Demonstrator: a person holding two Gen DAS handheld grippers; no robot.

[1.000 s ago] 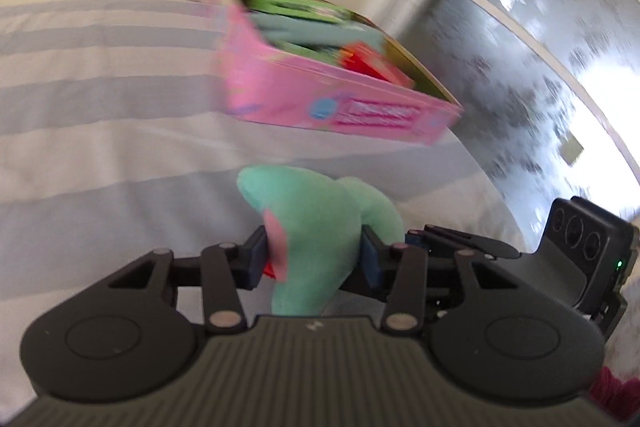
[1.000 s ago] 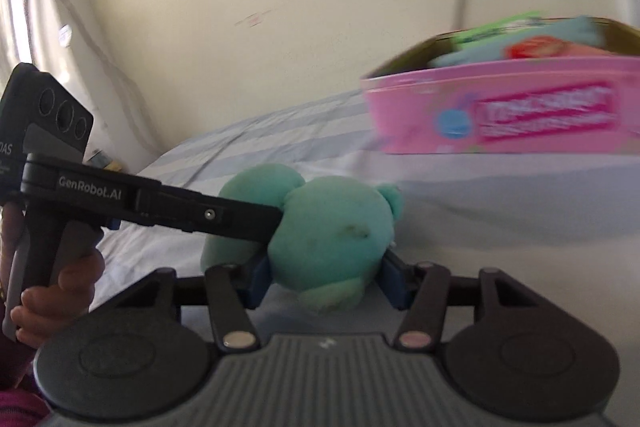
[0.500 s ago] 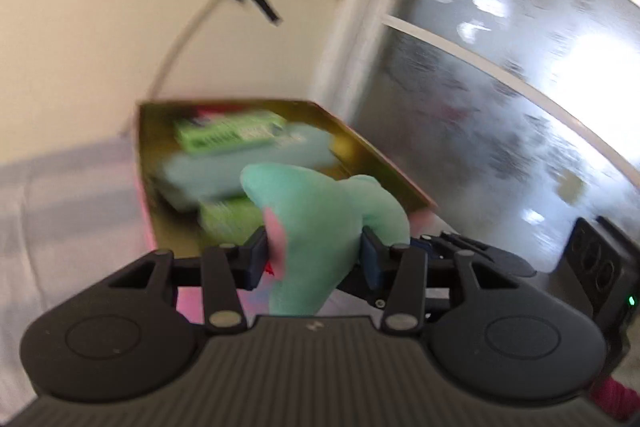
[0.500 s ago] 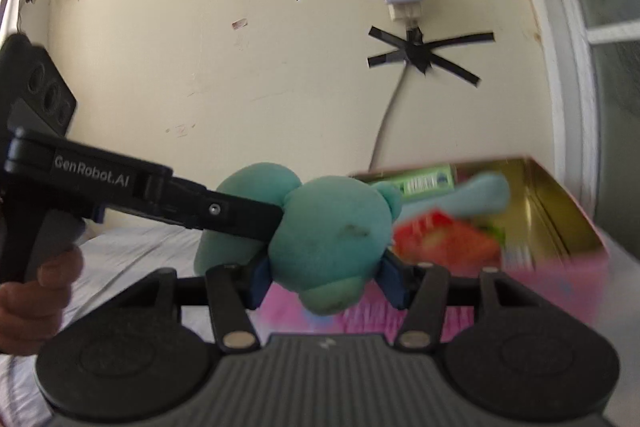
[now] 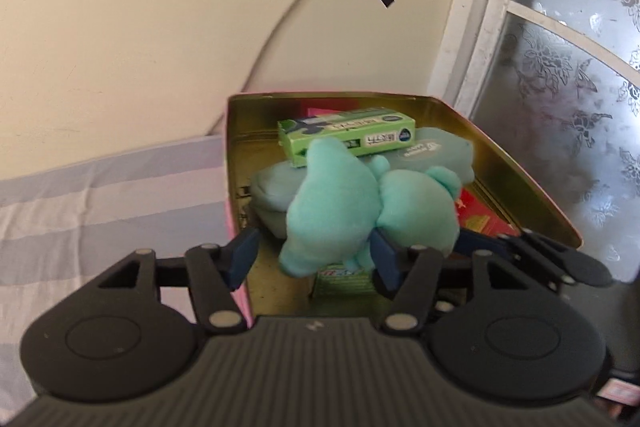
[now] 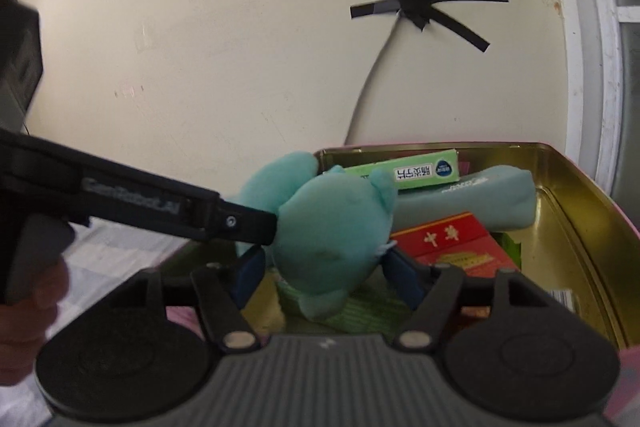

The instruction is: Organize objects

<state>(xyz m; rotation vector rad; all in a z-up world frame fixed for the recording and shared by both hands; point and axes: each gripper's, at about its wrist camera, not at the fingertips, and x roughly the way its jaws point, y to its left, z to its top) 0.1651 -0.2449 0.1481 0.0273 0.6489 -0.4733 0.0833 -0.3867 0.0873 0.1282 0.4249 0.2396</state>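
Teal plush toy (image 5: 360, 215) over open pink tin (image 5: 520, 183), tin on striped bed (image 5: 100, 203) near wall edge. Left tongs (image 5: 312, 255) spread, left finger clear of plush, right finger touching. Right tongs (image 6: 324, 267): grip unclear, cannot tell. Judgement: lower plush onto teal pouch (image 6: 480, 199) and red box (image 6: 452, 243), release fully, lift tongs straight up, avoid snagging green box (image 5: 352, 135).
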